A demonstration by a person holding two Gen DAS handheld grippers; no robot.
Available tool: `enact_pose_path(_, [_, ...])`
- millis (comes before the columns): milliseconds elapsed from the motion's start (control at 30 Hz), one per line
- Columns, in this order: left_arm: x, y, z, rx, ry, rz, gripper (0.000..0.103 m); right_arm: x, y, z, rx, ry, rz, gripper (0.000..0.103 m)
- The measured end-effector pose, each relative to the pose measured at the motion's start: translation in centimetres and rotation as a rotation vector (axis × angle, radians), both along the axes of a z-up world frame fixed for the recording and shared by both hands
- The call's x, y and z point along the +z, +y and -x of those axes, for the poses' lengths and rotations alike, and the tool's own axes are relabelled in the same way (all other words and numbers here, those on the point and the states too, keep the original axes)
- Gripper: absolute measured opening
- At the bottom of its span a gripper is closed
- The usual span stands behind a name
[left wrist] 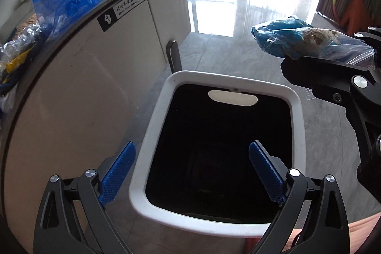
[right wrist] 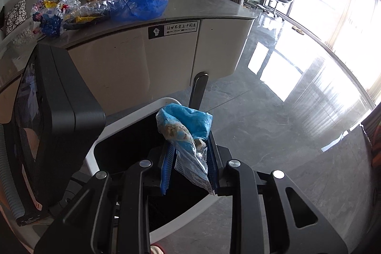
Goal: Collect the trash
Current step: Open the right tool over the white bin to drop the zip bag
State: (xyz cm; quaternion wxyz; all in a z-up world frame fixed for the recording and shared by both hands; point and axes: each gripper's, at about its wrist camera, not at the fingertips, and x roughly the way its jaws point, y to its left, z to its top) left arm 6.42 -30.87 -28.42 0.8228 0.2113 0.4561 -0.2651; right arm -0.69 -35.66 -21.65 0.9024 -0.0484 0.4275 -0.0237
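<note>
grey glossy floor | left tongs apart | right tongs clamped on bag

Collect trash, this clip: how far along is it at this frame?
Partway. Done: nothing certain; the white bin looks dark inside, its contents unreadable, and the left gripper hangs open and empty over it. In hand: the right gripper is clamped on a soiled blue plastic bag above the bin, not yet dropped. Left: a blue bag and crumpled wrappers lie on the countertop.
</note>
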Motion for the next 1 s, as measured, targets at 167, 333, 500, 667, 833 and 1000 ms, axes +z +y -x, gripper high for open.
enact_pose_path(167, [-0.2, -0.2, -0.1, -0.007, 0.010, -0.014, 0.097, 0.2, -0.3, -0.1, -0.015, -0.005, 0.001, 0.028])
enact_pose_path(333, [0.8, 0.4, 0.0, 0.006, -0.023, -0.007, 0.097, 0.4, -0.5, 0.0, -0.023, -0.013, -0.003, 0.028])
enact_pose_path(500, [2.3, 2.4, -0.5, 0.047, -0.071, -0.006, 0.097, 0.3, -0.1, -0.3, -0.010, -0.013, -0.004, 0.028])
enact_pose_path(667, [4.0, 5.6, -1.2, 0.119, -0.120, -0.003, 0.097, -0.2, 0.8, -0.8, 0.018, 0.003, -0.008, 0.028])
enact_pose_path(833, [5.8, 8.1, -1.7, 0.177, -0.148, 0.022, 0.097, -0.9, 1.8, -1.4, 0.046, 0.027, -0.006, 0.028])
enact_pose_path(1000, [6.4, 8.6, -2.0, 0.190, -0.159, 0.027, 0.097, -1.6, 2.8, -1.7, 0.072, 0.049, 0.017, 0.028])
